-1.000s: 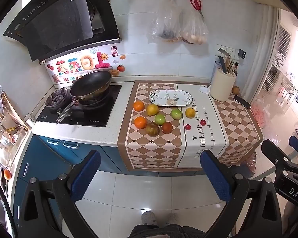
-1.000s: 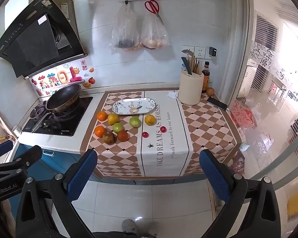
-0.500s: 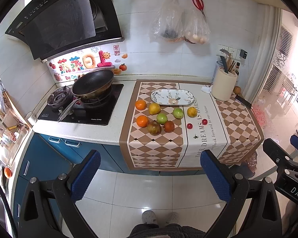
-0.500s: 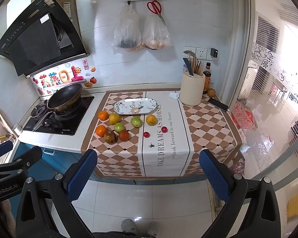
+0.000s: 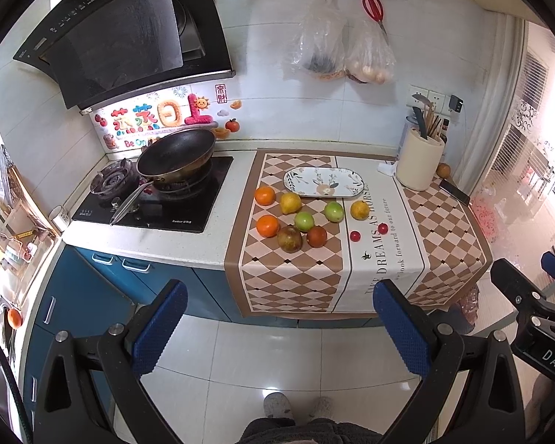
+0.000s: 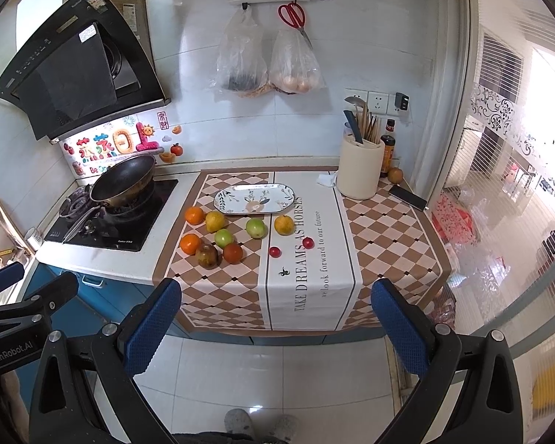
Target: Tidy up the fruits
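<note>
My left tool and right tool both hang over the floor short of the tabletop, jaws spread wide, gripping nothing. Seen from the right wrist, the left tool's body reads "GenRobot.AI"; seen from the left wrist, the right tool's shows "DAS". The cloth reads "TAKE DREAMS AS HORSES" and "look forward to our future". On it, near of the one plate, I count ten fruits: two oranges, two yellow, two green, one brown, one red and two small red ones. Left stands one pan; far right, one holder.
</note>
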{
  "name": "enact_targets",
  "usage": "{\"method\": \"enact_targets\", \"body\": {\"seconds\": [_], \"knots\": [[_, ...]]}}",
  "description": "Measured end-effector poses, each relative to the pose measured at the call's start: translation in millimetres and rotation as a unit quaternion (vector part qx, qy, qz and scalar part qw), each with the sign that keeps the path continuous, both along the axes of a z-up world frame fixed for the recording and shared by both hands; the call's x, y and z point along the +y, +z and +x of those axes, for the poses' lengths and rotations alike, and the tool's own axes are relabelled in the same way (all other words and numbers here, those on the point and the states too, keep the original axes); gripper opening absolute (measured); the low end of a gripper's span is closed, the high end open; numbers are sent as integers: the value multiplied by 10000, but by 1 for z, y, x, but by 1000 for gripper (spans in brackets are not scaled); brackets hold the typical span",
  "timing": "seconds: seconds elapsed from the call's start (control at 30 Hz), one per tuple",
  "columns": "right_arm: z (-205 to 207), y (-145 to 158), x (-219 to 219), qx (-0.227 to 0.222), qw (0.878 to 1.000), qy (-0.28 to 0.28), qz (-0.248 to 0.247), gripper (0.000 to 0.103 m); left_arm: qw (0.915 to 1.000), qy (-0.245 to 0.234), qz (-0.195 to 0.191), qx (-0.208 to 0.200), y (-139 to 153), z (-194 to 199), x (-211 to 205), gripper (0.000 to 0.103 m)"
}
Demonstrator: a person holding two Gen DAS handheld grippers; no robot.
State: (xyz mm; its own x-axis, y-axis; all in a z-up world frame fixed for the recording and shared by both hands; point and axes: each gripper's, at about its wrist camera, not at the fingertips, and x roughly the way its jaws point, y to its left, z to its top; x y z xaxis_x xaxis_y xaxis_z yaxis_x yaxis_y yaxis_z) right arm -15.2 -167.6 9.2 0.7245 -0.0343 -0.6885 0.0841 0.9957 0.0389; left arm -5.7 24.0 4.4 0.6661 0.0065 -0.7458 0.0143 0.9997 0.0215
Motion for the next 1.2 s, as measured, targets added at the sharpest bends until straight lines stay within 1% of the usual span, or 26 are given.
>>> {"method": "enact_targets", "body": {"seconds": [1.2], "knots": [[-3,-1,-3,64,10000,2,72,103,10000,24,-18,-10,-1,-3,2,103]]}}
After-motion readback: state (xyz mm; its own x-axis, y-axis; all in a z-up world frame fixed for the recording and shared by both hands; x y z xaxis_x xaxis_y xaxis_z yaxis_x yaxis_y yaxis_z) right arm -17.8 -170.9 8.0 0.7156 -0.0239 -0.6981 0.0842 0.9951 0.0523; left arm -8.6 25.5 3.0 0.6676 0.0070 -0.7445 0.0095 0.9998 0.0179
